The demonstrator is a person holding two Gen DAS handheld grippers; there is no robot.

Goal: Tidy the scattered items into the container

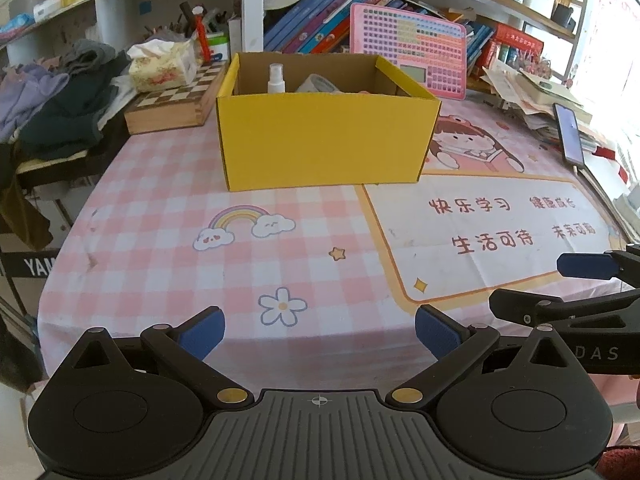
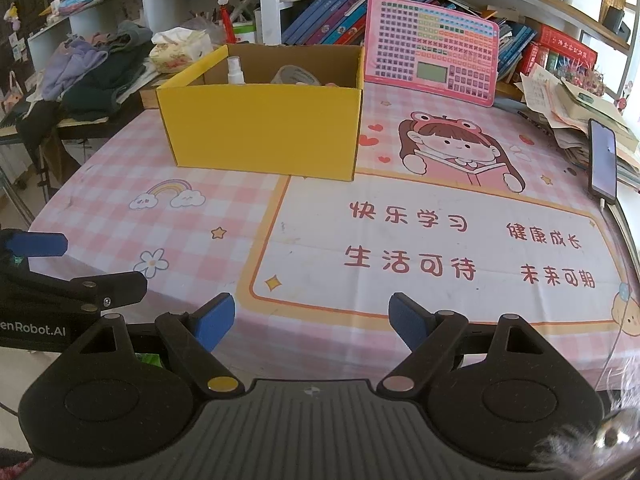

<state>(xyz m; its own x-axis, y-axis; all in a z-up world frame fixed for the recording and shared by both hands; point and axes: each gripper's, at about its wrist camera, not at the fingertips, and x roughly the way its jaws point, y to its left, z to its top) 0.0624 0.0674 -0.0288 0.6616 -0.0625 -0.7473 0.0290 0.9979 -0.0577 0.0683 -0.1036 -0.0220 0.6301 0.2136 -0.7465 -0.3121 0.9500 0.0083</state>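
A yellow cardboard box stands on the pink checked table mat, also in the right wrist view. Inside it stand a white spray bottle and a grey roll-like item. My left gripper is open and empty, low over the table's front edge, well short of the box. My right gripper is open and empty, beside the left one. The right gripper's fingers show at the right of the left wrist view. The left gripper's fingers show at the left of the right wrist view.
A wooden chessboard box with a tissue pack sits left of the box. A pink keyboard toy leans behind it. A phone and paper piles lie right. Clothes are heaped left. Bookshelves stand behind.
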